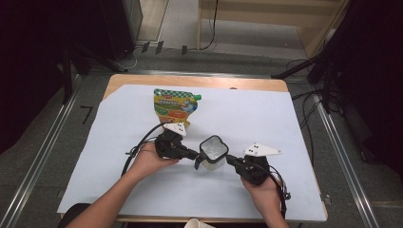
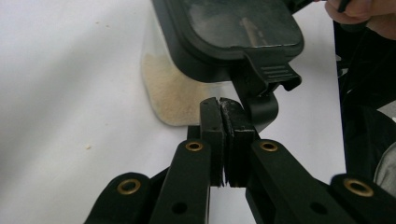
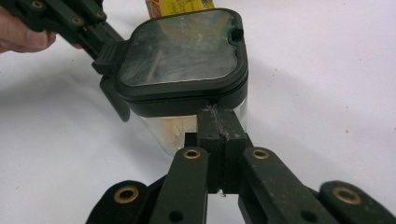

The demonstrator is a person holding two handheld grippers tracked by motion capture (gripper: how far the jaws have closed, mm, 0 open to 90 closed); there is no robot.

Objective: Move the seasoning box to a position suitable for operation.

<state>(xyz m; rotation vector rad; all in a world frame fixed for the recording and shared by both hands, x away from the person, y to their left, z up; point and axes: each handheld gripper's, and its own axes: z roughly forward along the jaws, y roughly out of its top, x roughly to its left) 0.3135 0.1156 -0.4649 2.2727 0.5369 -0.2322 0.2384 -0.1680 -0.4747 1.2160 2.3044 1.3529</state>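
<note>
Both grippers closed at a lidded clear container, mid-table.

Near edge, high view: two forearms come in from the bottom. Left gripper (image 1: 196, 156) points right; right gripper (image 1: 231, 160) points left; tips meet the container from opposite sides. Left gripper view: jaws pressed flat together, nothing between the pads, tips right at the hanging black latch tab (image 2: 264, 88) of the lid. Right gripper view: jaws likewise fully together, nothing pinched, tips against the container wall just under the lid rim. Between them: small clear plastic container with black-framed lid (image 1: 213, 151), upright on the white table sheet (image 1: 266, 114), pale grainy powder (image 2: 170, 91) low inside. Beyond it, well apart: yellow-green printed refill pouch with green cap (image 1: 175, 106), lying flat toward the far edge.
</note>
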